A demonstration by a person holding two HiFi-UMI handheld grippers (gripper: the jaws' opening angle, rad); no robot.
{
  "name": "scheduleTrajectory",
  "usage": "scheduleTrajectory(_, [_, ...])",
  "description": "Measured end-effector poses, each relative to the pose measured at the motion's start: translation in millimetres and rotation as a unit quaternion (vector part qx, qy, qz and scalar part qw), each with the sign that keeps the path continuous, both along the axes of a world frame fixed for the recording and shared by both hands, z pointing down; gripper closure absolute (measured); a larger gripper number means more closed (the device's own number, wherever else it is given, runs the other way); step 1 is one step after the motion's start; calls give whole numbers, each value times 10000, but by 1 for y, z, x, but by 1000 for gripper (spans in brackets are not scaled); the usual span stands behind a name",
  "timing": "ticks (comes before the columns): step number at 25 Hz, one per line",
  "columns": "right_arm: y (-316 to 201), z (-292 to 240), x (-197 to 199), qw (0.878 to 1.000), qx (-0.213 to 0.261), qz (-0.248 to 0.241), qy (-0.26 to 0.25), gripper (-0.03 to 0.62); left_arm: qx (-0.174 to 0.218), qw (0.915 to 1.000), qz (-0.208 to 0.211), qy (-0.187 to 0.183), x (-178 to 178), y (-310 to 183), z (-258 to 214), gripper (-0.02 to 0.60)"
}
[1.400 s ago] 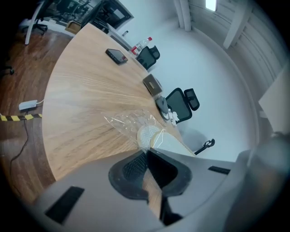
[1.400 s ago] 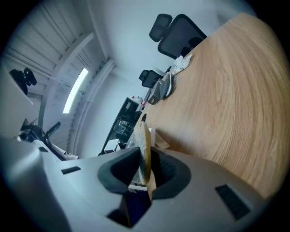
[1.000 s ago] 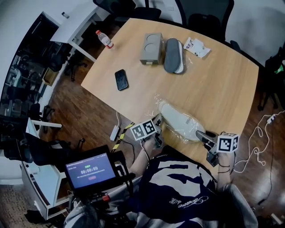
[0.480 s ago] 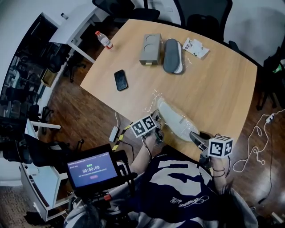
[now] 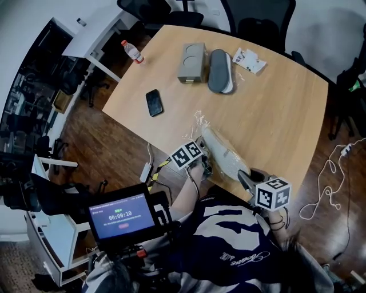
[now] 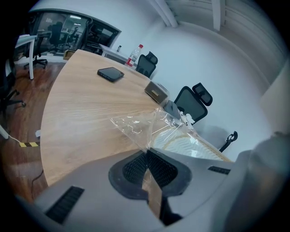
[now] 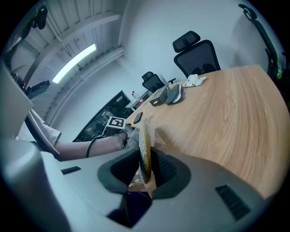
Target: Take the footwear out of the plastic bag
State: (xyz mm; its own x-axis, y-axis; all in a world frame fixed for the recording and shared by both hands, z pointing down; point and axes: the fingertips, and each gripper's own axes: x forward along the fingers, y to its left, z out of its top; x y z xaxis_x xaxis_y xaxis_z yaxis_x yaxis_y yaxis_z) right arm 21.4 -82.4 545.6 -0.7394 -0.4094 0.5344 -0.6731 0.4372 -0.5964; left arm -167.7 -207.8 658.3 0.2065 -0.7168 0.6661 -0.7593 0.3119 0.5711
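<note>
Left gripper: pinched shut on a corner of the plastic bag.
Right gripper: clamped on the slipper sole's edge.
Axis: slipper lies at the table near edge, lengthwise between my grippers — I'd pull rightward.

One desk. Two slippers: the near slipper and the far slipper. One plastic bag. One phone, one bottle, one grey box, one white packet. Two tools: the left tool and the right tool. At least two office chairs past the desk's far edge: the left chair and the right chair. One timer screen, near left
</note>
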Motion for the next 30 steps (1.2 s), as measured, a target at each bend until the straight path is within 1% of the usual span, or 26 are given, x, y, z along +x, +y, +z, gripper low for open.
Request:
scheduleTrajectory(2, [1, -1, 3, 9999, -64, 64, -68, 520, -2, 9999, -10, -156, -3, -1, 0, 577])
scheduleTrajectory(4, [3, -3, 13, 9997, -131, 184, -130, 520, 8, 9994, -176, -292, -15, -2, 0, 577])
scheduleTrajectory(6, [6, -6, 24, 9990, -201, 311, -248, 520, 74, 9993, -338, -124, -28, -7, -1, 577])
scheduleTrajectory(7, [7, -6, 30, 9985, -241, 381, -324, 520, 99, 9993, -349, -37, -31, -9, -3, 577])
scheduleTrajectory(9, [7, -5, 43, 9972, -329, 531, -418, 520, 106, 9997, -217, -105, -29, -13, -5, 577])
scheduleTrajectory(11, [6, -4, 55, 9963, -390, 651, -393, 520, 94, 9996, -72, -256, -24, -13, -6, 577])
scheduleTrajectory(12, [6, -5, 61, 9962, -402, 696, -346, 520, 86, 9996, -70, -270, -22, -11, -5, 577])
scheduleTrajectory(16, [4, -7, 87, 9948, -352, 952, -22, 520, 118, 9996, -189, -184, -20, -6, -4, 577])
scheduleTrajectory(18, [2, -2, 101, 9928, -355, 1121, 217, 520, 180, 9990, -112, -382, -18, -6, -7, 577])
scheduleTrajectory(20, [0, 0, 108, 9913, -346, 1221, 357, 520, 259, 9966, 52, -784, -16, -7, -13, 577])
scheduleTrajectory(22, [0, -3, 110, 9906, -337, 1268, 383, 520, 311, 9925, 128, -1172, -18, -8, -18, 577])
scheduleTrajectory(24, [3, -7, 112, 9901, -321, 1310, 398, 520, 274, 9901, -63, -1375, -26, -6, -19, 577])
scheduleTrajectory(27, [5, -11, 118, 9889, -256, 1415, 375, 520, 141, 9865, -616, -1511, -48, 0, -17, 577])
scheduleTrajectory(28, [4, -12, 120, 9886, -214, 1448, 360, 520, 112, 9842, -739, -1604, -55, 1, -17, 577])
scheduleTrajectory(30, [2, -18, 121, 9881, -98, 1497, 332, 521, 71, 9774, -866, -1926, -64, 4, -19, 577])
